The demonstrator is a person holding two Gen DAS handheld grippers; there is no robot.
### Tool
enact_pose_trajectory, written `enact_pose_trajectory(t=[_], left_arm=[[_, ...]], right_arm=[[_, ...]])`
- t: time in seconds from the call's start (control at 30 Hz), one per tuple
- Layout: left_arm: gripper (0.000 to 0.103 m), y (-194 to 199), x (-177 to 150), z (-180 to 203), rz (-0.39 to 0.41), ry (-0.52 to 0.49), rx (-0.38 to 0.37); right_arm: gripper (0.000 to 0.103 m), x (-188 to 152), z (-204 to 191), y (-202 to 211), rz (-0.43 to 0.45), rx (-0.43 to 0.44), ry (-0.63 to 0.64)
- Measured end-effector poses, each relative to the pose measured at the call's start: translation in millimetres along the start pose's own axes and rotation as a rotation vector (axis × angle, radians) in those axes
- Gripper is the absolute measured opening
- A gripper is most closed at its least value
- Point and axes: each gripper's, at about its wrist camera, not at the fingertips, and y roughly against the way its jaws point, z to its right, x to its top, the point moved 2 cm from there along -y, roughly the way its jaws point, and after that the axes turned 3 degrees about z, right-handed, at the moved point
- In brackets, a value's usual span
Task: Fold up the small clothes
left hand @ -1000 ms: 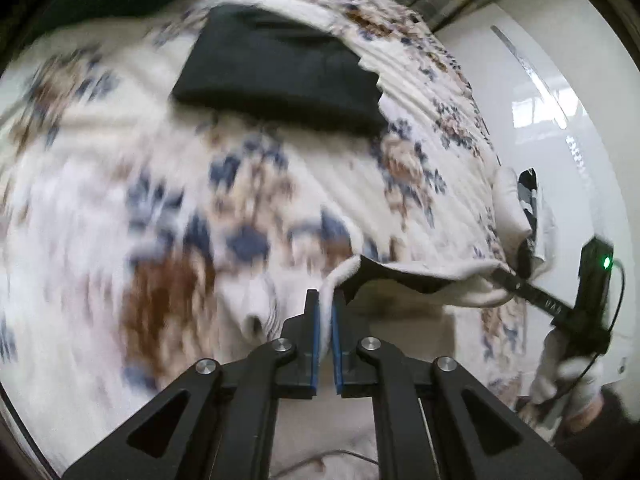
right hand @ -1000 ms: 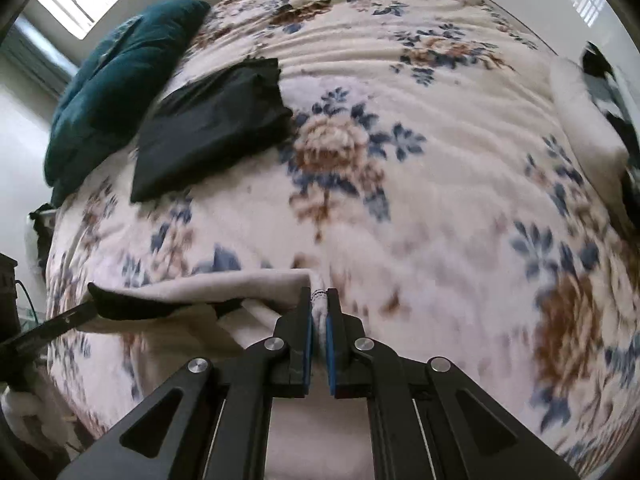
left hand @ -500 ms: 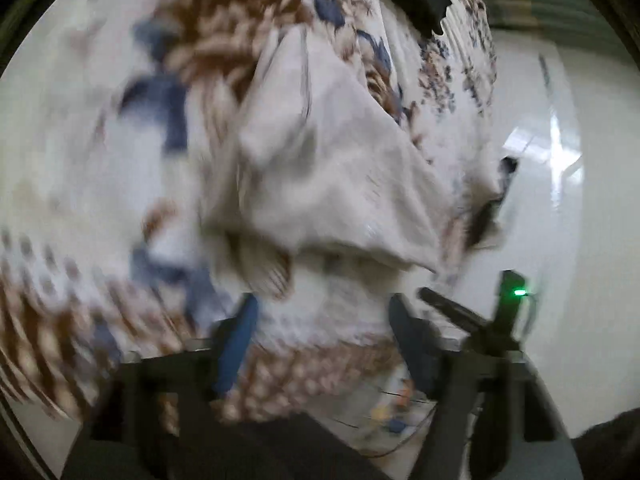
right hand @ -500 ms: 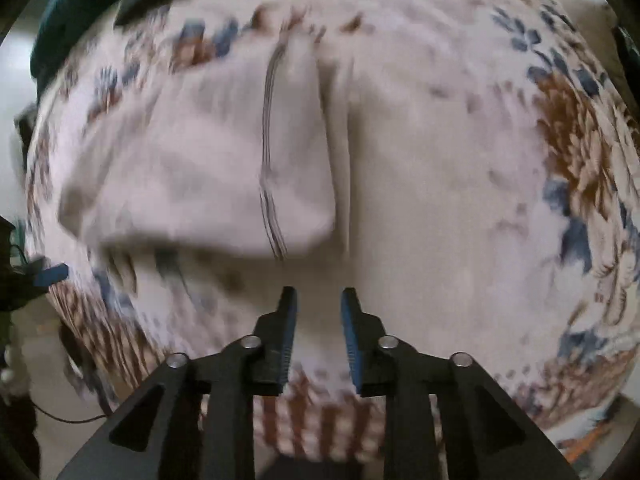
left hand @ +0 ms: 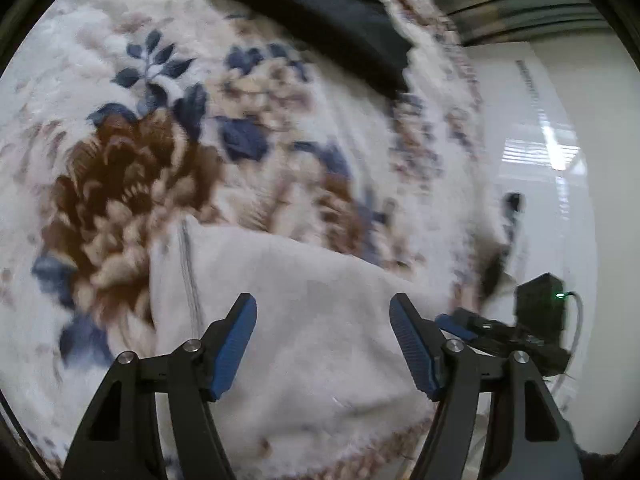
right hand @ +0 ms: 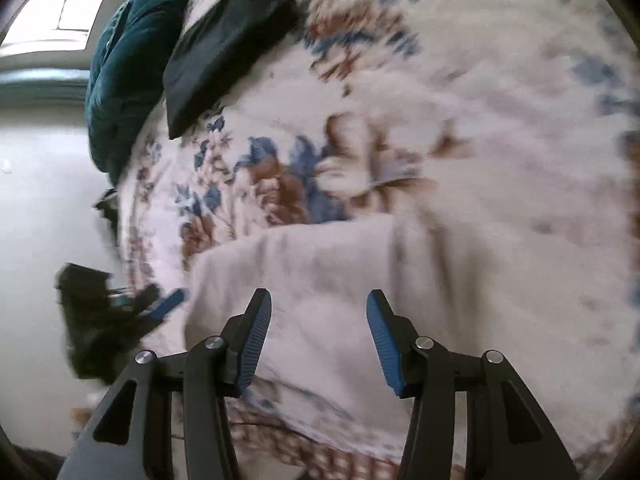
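Note:
A cream-white small garment [left hand: 312, 320] lies folded flat near the front edge of the floral bedspread [left hand: 120, 152]; it also shows in the right wrist view [right hand: 320, 264]. My left gripper [left hand: 323, 308] is open and empty, hovering just above the garment's near part. My right gripper [right hand: 319, 304] is open and empty above the same garment. Each gripper shows in the other's view, at the bed's edge: the right one [left hand: 456, 325] and the left one [right hand: 166, 305].
A folded dark garment [left hand: 320, 12] lies farther back on the bed, also in the right wrist view [right hand: 224, 44]. A teal pillow [right hand: 128, 60] sits beside it. The white floor [left hand: 560, 200] lies past the bed's edge.
Both grippers let go of the cream garment and opened wide. The garment, held stretched between them a second ago, now lies folded on the bedspread. Both grippers pulled back toward the bed's edge.

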Motion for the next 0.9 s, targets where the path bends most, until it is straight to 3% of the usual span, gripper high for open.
enact_pose_trajectory(t=[0.07,0.13,0.23,0.3,0.43,0.57,0.73,0.8,0.9], left_arm=[[0.067,-12.1,-0.2,-20.4,-0.015,0.044,0.044],[0.067,-14.3,-9.2,-41.6,-0.022,0.134,0.034],[0.067,-0.4,-26.8,-52.5,-0.019,0.155,0.034],[0.067,16.6,-37.0,-54.6,-0.006,0.158,0.05],[0.067,42.4,-48.9,-57.5,0.02,0.159,0.057],[0.067,34.7,-57.1,-57.1,-0.013,0.195,0.055],[0.067,12.9,-83.3,-79.2,-0.094,0.16,0.248],[0.067,23.7,-92.2,-87.7,-0.075,0.233,0.187],[0.067,43.8,-89.5,-80.7,-0.015,0.248,0.029]], right_arm=[[0.052,14.8,12.7,-12.4,0.015,-0.113,-0.024],[0.051,24.2,25.8,-16.7,0.026,-0.218,-0.017],[0.052,29.0,28.7,-9.7,0.046,-0.314,0.033],[0.052,29.2,27.6,4.4,0.059,-0.329,0.041],[0.058,12.9,29.2,29.7,0.068,-0.279,0.042],[0.058,-22.3,39.4,21.6,-0.04,-0.246,0.072],[0.058,-61.4,66.1,-1.8,-0.169,-0.448,0.138],[0.058,-63.9,69.1,2.3,-0.16,-0.443,0.136],[0.058,-57.7,72.2,20.2,-0.113,-0.311,0.058]])
